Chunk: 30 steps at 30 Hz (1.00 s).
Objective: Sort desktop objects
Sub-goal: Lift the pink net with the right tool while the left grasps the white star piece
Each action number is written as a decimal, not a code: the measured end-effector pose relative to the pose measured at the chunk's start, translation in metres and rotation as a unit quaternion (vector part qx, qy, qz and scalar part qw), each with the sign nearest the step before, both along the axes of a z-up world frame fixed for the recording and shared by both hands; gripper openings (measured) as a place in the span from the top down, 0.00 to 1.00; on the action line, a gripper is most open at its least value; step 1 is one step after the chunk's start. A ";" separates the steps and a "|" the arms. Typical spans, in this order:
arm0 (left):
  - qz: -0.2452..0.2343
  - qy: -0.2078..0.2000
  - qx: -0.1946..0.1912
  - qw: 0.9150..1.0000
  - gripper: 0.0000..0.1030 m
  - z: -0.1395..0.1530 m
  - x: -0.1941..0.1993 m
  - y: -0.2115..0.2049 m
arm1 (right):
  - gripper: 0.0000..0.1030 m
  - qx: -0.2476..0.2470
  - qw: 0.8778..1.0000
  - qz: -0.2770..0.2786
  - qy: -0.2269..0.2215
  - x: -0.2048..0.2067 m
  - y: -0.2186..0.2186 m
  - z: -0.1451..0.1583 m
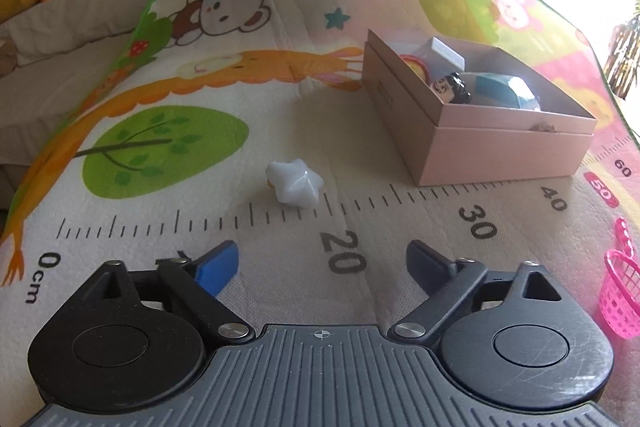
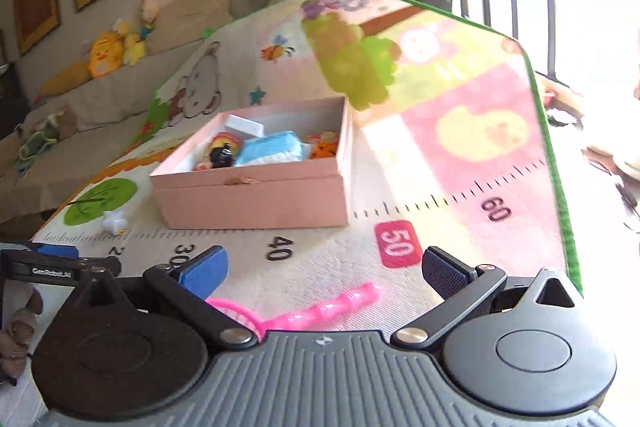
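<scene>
The left gripper [image 1: 322,265], jaws wide and empty, faces the white star [image 1: 295,183] lying on the mat [image 1: 280,107] left of the pink box [image 1: 480,143], so centre it between the fingers before closing, while the right gripper [image 2: 324,273], equally wide, hovers over the pink basket [image 2: 296,313].

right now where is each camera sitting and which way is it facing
Left wrist: on the left gripper, low over the play mat, facing the white star toy and pink box; its open jaws show.
Right wrist: on the right gripper, above the pink basket, facing the box; its open jaws show.
Shared: box, star, mat, basket.
</scene>
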<state>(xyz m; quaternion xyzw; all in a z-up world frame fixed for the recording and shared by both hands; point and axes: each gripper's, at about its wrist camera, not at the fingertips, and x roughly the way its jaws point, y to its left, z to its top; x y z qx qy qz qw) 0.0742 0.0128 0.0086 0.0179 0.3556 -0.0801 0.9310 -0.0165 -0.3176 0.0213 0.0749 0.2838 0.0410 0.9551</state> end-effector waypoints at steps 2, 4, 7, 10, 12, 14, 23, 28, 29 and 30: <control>0.014 -0.002 0.010 1.000 0.28 0.001 0.014 -0.001 | 0.00 0.022 0.999 -0.024 0.026 0.005 -0.010 -0.012; 0.028 -0.006 0.017 0.999 0.28 0.001 0.027 -0.001 | 0.00 0.041 0.998 -0.039 0.042 0.007 -0.017 -0.022; 0.030 -0.010 0.025 0.999 0.31 0.000 0.041 -0.004 | 0.00 0.054 0.996 -0.046 0.050 0.007 -0.020 -0.030; 0.031 -0.008 0.029 0.999 0.45 -0.002 0.048 -0.005 | 0.00 0.049 0.997 -0.044 0.051 0.009 -0.018 -0.031; 0.024 -0.011 0.030 0.999 0.56 -0.002 0.046 -0.006 | 0.00 0.041 0.997 -0.043 0.052 0.010 -0.015 -0.031; 0.008 -0.011 0.025 1.000 0.60 0.000 0.038 -0.008 | 0.00 0.031 0.997 -0.042 0.054 0.010 -0.012 -0.031; -0.131 0.009 -0.037 0.991 0.59 0.002 -0.047 -0.038 | 0.00 0.012 0.997 -0.029 0.063 0.010 -0.010 -0.030; -0.163 0.008 -0.044 0.986 0.37 -0.001 -0.076 -0.047 | 0.00 0.017 0.998 -0.021 0.063 0.009 -0.010 -0.029; -0.160 0.004 -0.033 0.987 0.34 -0.003 -0.079 -0.048 | 0.00 0.019 0.998 -0.016 0.062 0.008 -0.010 -0.027; -0.156 0.000 -0.021 0.988 0.28 -0.004 -0.081 -0.048 | 0.00 0.022 0.998 -0.008 0.061 0.007 -0.009 -0.026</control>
